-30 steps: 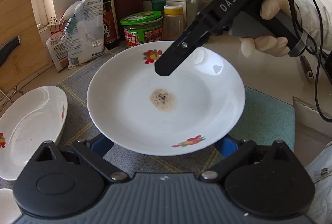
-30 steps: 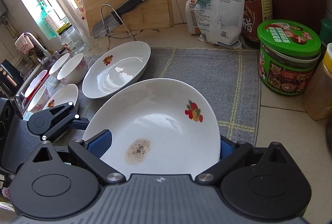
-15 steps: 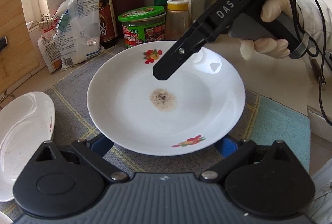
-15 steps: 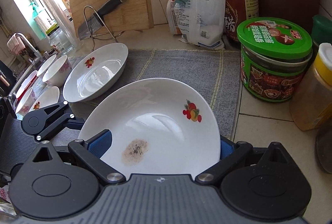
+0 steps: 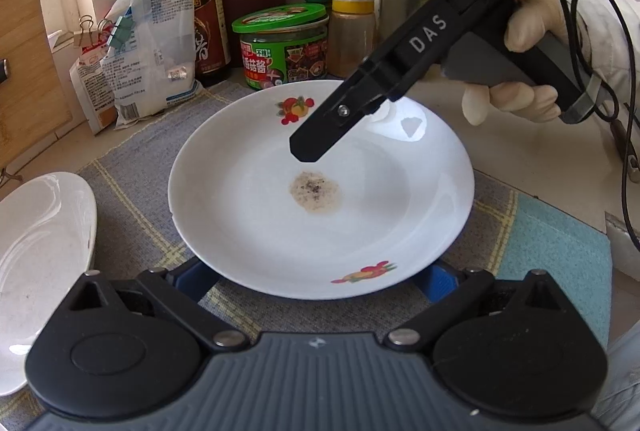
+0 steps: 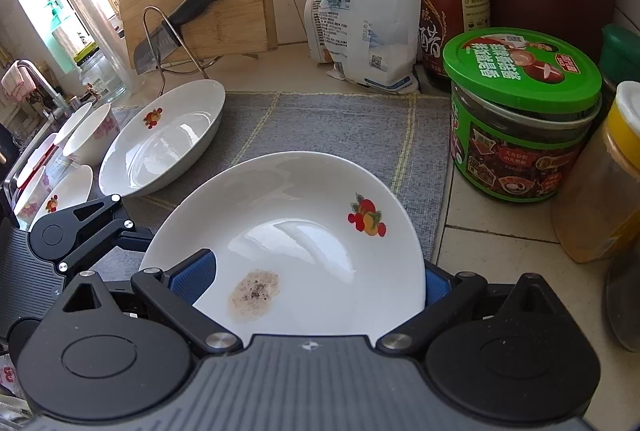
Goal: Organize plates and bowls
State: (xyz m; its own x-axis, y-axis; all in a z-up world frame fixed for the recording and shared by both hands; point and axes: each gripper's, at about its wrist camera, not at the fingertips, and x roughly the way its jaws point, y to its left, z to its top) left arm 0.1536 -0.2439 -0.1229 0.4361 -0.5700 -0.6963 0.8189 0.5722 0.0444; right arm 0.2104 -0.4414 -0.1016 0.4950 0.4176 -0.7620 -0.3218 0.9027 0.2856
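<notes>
My left wrist camera sits low behind its own jaws and looks forward and down, very close to the white plate (image 5: 320, 191) that fills the middle of the frame. It faces the back wall, with the green-lid jar (image 5: 284, 45) at the top middle. My right wrist camera also sits low behind its jaws, just as close to the same plate (image 6: 288, 231), but it faces across the table toward the window at the upper left. Both views share the plate, the jar (image 6: 520, 111), the grey mat (image 6: 340, 127) and the white bag (image 5: 148, 47).
</notes>
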